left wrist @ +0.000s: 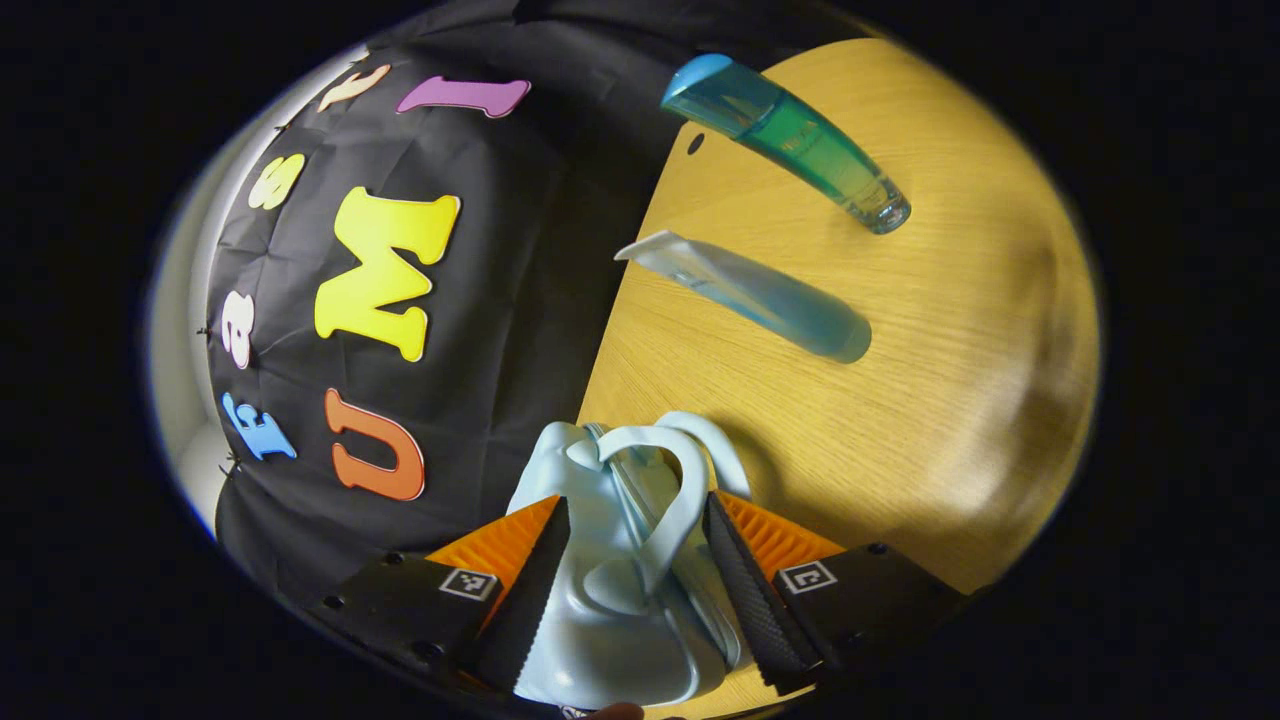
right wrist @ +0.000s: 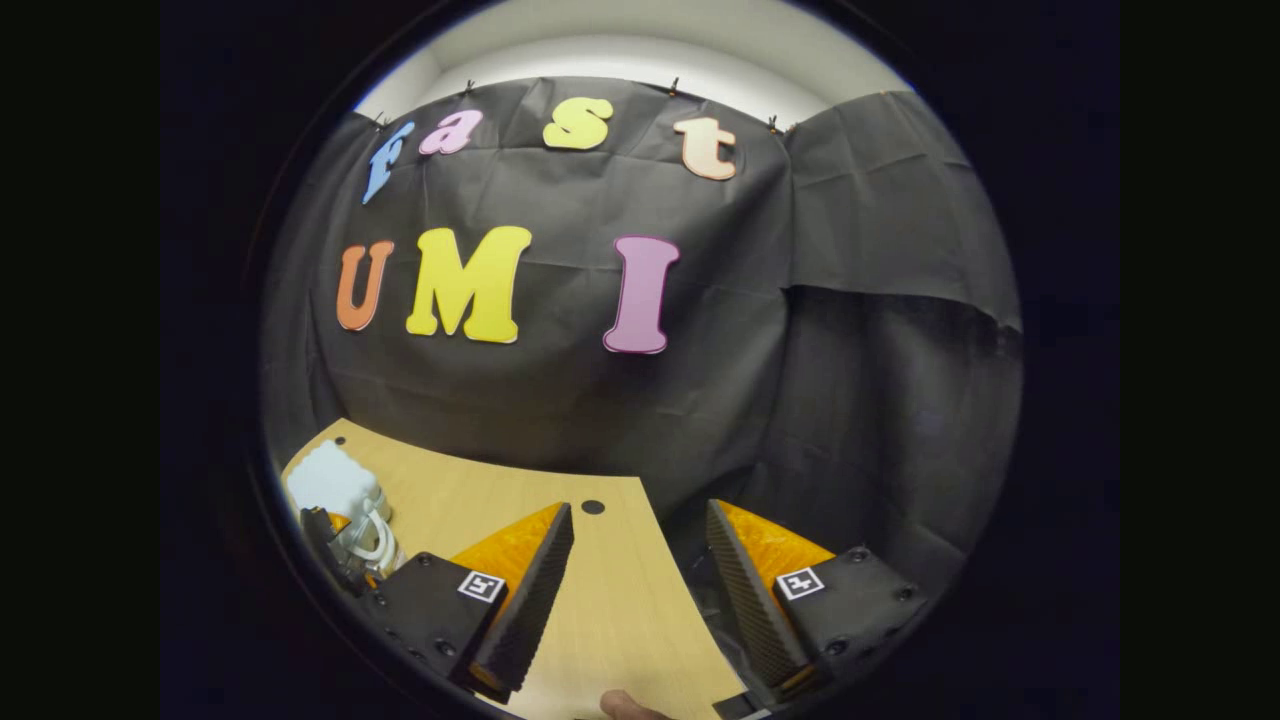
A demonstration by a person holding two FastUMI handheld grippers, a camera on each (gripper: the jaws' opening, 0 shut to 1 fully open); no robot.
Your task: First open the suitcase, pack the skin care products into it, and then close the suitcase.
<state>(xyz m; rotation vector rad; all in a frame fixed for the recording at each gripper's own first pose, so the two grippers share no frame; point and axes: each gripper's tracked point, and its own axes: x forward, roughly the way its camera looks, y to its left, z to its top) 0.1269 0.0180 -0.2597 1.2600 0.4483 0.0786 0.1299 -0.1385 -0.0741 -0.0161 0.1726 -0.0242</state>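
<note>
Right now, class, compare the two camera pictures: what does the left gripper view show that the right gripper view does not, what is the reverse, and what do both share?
Left gripper view alone: a green-blue bottle and a pale blue tube lying on the table, and the left gripper with the suitcase handle between its fingers.

Right gripper view alone: the right gripper, open over the table edge with nothing between its fingers.

Both: the wooden table and the light blue suitcase.

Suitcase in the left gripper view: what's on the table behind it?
Behind the suitcase, a pale blue tube and a green-blue bottle lie on the wooden table. The suitcase's inside is hidden.
</note>
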